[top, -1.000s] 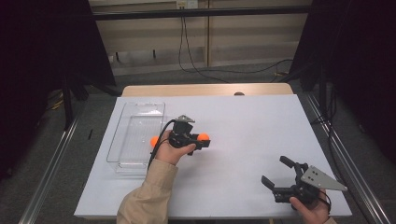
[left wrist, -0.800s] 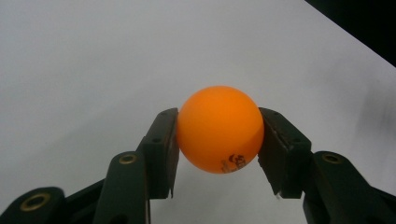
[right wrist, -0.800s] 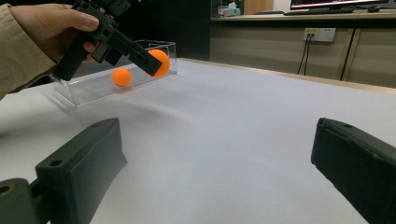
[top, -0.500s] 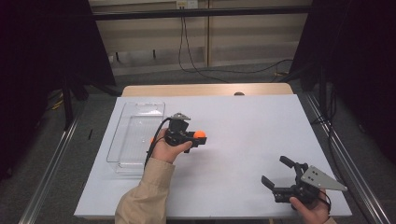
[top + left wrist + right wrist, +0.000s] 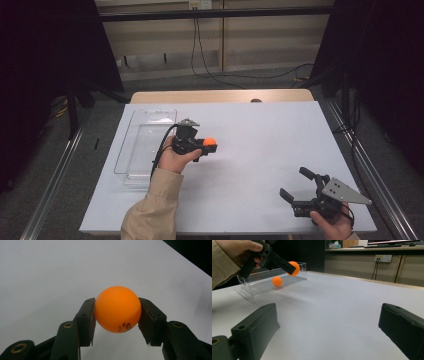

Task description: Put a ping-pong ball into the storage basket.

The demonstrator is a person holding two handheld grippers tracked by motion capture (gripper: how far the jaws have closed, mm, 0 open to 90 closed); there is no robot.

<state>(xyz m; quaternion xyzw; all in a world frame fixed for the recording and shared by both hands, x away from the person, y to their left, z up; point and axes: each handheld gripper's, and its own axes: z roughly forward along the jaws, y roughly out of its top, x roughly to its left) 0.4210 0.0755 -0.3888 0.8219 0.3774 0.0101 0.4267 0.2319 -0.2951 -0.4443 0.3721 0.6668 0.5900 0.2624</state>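
Evenly lit white table, dark surroundings, soft focus up close

Overhead light falls flat on the white table (image 5: 260, 150), leaving only faint, soft shadows; the room's edges in the high view sink into black. In the left gripper view the orange ball (image 5: 117, 308) is sharp and glows without glare, while the near jaws blur slightly. The right gripper view shows blurred foreground jaws and mild reflections on the clear tray (image 5: 262, 285)

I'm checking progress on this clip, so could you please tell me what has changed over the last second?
The left gripper, shut on the orange ball, has drifted slightly toward the clear tray. The grip is unchanged. The right gripper stays open at the table's near corner, and a second ball lies in the tray.
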